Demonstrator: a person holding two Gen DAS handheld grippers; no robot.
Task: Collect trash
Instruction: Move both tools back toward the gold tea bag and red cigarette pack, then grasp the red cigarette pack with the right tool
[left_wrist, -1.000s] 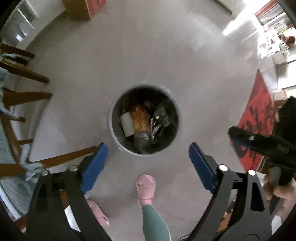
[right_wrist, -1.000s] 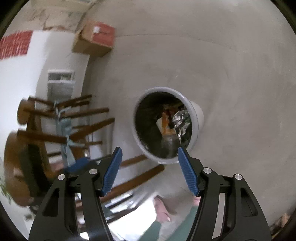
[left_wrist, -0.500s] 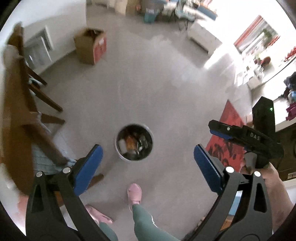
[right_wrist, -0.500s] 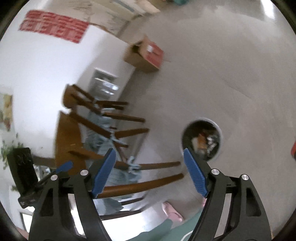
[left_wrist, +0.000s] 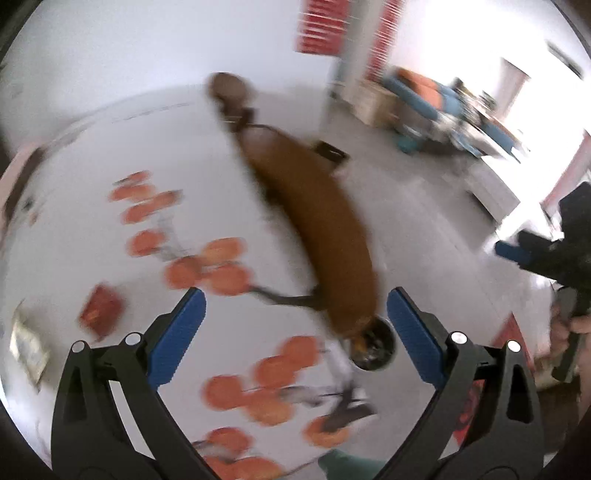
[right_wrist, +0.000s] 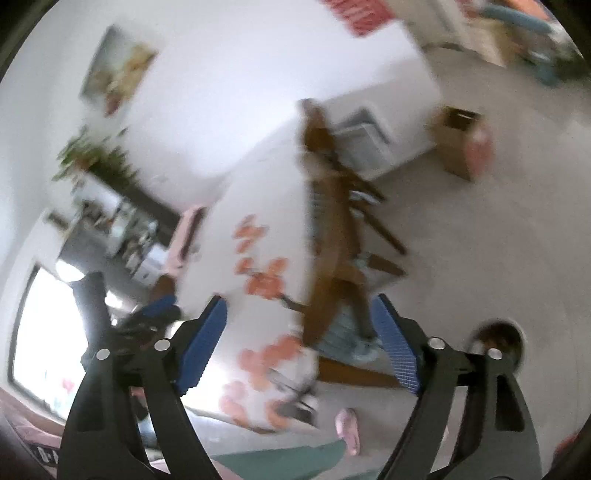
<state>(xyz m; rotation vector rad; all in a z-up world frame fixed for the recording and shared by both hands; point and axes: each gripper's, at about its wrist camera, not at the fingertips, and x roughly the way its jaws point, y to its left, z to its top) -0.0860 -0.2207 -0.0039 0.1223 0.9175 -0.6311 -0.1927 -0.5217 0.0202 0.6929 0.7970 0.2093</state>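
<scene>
The grey trash bin (left_wrist: 373, 345) with wrappers inside stands far below on the floor, by the table corner; the right wrist view shows the bin (right_wrist: 499, 339) at the lower right. My left gripper (left_wrist: 295, 299) hangs open and empty above the table with the white, orange-patterned cloth (left_wrist: 110, 155). A red packet (left_wrist: 101, 308) and a pale wrapper (left_wrist: 27, 349) lie on the cloth at the left. My right gripper (right_wrist: 300, 302) has its jaws opening, with nothing between them. Both views are blurred.
A wooden chair (left_wrist: 314, 214) stands at the table's edge, also seen as the chair (right_wrist: 332, 236) in the right wrist view. A cardboard box (right_wrist: 458, 144) sits on the floor by the wall. A person's slipper (right_wrist: 349, 430) and green trouser leg show below.
Both grippers have risen from just over the bin and swung round to look across the table. The bin has shrunk to a small shape low in both views. The right jaws stand wider.
</scene>
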